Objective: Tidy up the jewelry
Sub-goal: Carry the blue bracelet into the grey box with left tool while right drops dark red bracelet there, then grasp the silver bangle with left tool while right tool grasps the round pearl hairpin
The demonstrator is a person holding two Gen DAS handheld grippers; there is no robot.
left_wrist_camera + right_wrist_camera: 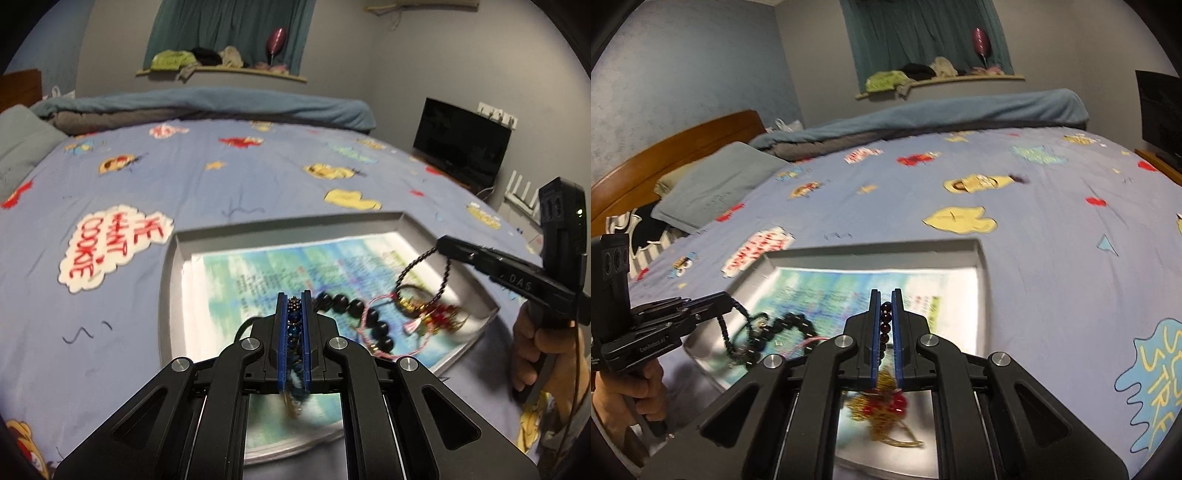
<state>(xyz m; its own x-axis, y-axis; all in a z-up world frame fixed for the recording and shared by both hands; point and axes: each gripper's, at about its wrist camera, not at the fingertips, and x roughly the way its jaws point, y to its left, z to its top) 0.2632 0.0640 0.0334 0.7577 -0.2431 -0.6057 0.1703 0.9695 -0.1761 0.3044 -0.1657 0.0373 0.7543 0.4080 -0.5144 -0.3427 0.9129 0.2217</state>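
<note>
A bed [221, 177] fills both views, its soft blue sheet printed with cartoon patches and red lettering, a rumpled blue blanket [207, 103] bunched along the far edge. On the sheet lies a shallow grey tray [168, 295] with sloped walls and rounded corners, its floor lined with a glossy blue-green printed sheet [266, 266].

Both claws hang over the tray, each carried by a hand on its black grip. The left claw [294, 299] is clenched on a beaded strand [294, 314] of small dark and blue faceted beads, pinched between its blue pads. The right claw [886, 301] is clamped on a string of round dark-red beads [885, 321].

Between the two claws dangles one tangled cluster (blurred, so its knots cannot be sorted out): large round black beads [354, 308], a thin pink cord loop [384, 332], a fine dark chain [417, 266], and frilly gold links with glossy red beads [886, 406].
</note>
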